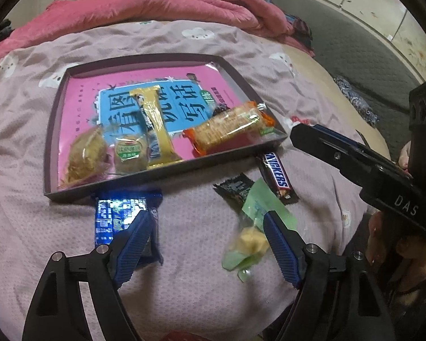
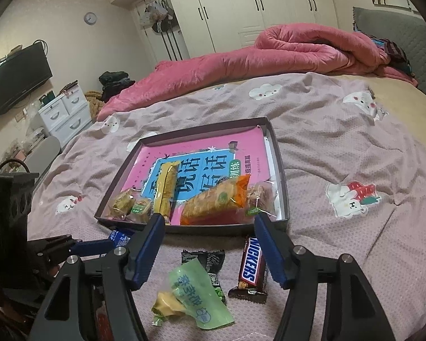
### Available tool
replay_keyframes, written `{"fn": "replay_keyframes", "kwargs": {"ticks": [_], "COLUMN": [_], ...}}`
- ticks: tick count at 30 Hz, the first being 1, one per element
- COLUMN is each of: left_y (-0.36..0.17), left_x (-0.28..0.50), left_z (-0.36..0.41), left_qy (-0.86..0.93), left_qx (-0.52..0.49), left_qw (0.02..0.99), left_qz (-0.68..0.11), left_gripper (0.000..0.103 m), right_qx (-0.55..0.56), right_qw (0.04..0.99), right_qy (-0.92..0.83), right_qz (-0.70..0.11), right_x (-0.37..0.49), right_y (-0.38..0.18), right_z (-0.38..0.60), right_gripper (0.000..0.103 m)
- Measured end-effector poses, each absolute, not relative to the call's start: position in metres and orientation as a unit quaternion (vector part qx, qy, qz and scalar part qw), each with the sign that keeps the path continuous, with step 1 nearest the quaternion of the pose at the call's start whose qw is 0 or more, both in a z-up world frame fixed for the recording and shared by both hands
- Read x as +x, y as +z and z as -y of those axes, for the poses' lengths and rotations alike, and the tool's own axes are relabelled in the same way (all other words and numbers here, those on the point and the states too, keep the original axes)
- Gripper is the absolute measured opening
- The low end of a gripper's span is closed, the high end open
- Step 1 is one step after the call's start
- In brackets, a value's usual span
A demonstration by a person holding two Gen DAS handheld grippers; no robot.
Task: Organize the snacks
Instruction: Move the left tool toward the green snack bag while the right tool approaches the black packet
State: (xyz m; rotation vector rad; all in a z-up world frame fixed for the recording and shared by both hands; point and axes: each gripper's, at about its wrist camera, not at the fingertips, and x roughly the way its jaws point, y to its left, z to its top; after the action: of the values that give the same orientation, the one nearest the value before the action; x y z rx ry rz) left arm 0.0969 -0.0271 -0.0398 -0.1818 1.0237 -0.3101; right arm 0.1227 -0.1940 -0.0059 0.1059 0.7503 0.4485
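1. Two pairs of tongs hover over a bed (image 2: pixel 340 147) spread with a pink-grey cover.
2. Left tongs (image 1: pixel 206 221) stand open and empty, with a blue packet (image 1: pixel 119 218) under the left finger and a green wrapper (image 1: pixel 255 216) by the right one.
3. Right tongs (image 2: pixel 208 221) stand open, gripping nothing.
4. Just past them a shallow box (image 2: pixel 281 170) holds several wrapped snacks on a pink book (image 2: pixel 213 147).
5. Near the box's front edge lie a chocolate bar (image 2: pixel 251 267) and a dark packet (image 2: pixel 210 258).
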Motion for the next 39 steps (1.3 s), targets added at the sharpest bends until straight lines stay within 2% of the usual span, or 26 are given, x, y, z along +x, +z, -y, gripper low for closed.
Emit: {"fn": "replay_keyframes", "kwargs": {"ticks": [19, 28, 34, 36, 39], "left_y": [-0.060, -0.071, -0.079, -0.080, -0.082], "left_x": [0.090, 0.094, 0.095, 0.096, 0.098], "left_z": [0.064, 0.067, 0.077, 0.081, 0.081], "left_qy": [-0.210, -0.232, -0.242, -0.244, -0.243], "left_qx": [-0.045, -0.069, -0.056, -0.051, -0.054], "left_qw": [0.821, 0.809, 0.804, 0.805, 0.805], "left_qz": [-0.529, -0.535, -0.540, -0.539, -0.539], "left_gripper": [0.083, 0.082, 0.076, 0.063, 0.061], "right_qx": [0.057, 0.060, 0.046, 0.039, 0.028], "right_qw": [0.896, 0.887, 0.877, 0.871, 0.861], "right_qy": [0.214, 0.209, 0.221, 0.228, 0.235], "right_qz": [-0.384, -0.407, -0.424, -0.434, -0.449], "right_x": [0.125, 0.130, 0.129, 0.129, 0.128], "right_y": [-0.016, -0.026, -0.033, -0.036, -0.043], "right_z": [0.195, 0.197, 0.190, 0.186, 0.181], "right_gripper": [0.066, 0.066, 0.066, 0.066, 0.066]}}
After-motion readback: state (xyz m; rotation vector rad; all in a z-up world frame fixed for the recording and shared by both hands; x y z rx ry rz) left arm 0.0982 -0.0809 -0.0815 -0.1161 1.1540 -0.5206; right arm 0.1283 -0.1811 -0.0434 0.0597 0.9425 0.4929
